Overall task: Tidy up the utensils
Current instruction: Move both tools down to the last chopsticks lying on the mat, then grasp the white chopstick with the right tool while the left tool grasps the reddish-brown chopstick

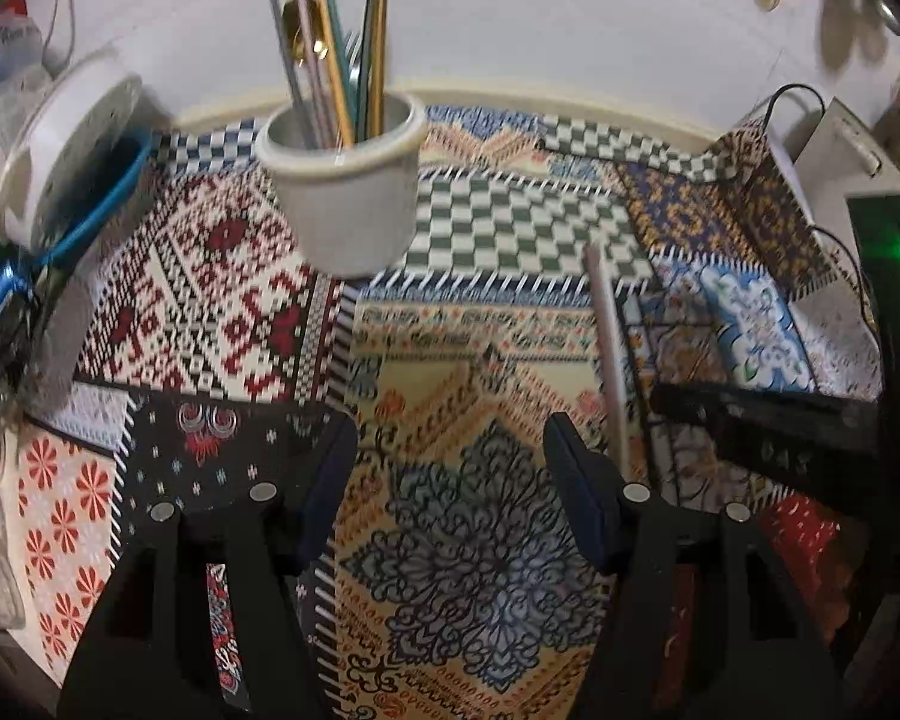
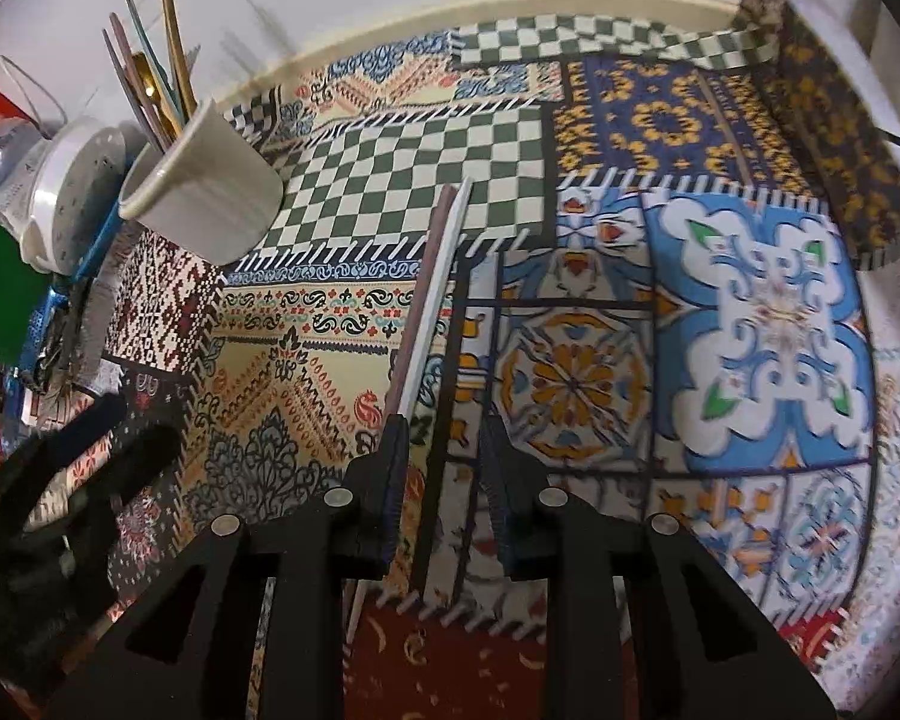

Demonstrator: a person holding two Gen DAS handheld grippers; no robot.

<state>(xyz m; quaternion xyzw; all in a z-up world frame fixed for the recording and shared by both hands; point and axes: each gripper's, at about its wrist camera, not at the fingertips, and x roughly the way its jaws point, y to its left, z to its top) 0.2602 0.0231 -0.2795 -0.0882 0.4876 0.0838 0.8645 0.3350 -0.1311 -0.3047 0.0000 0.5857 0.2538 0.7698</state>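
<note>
Over the patterned cloth, right tongs bracket unpinched chopsticks; left tongs gape empty.

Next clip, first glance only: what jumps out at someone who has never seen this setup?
The loud patchwork-patterned tablecloth fills both views. At the back left stands a white cup bristling with long utensils. A pale chopstick lies slanted on the cloth, running back between the fingers of the right gripper; whether the fingers touch it is unclear. The left gripper is open over bare cloth.
</note>
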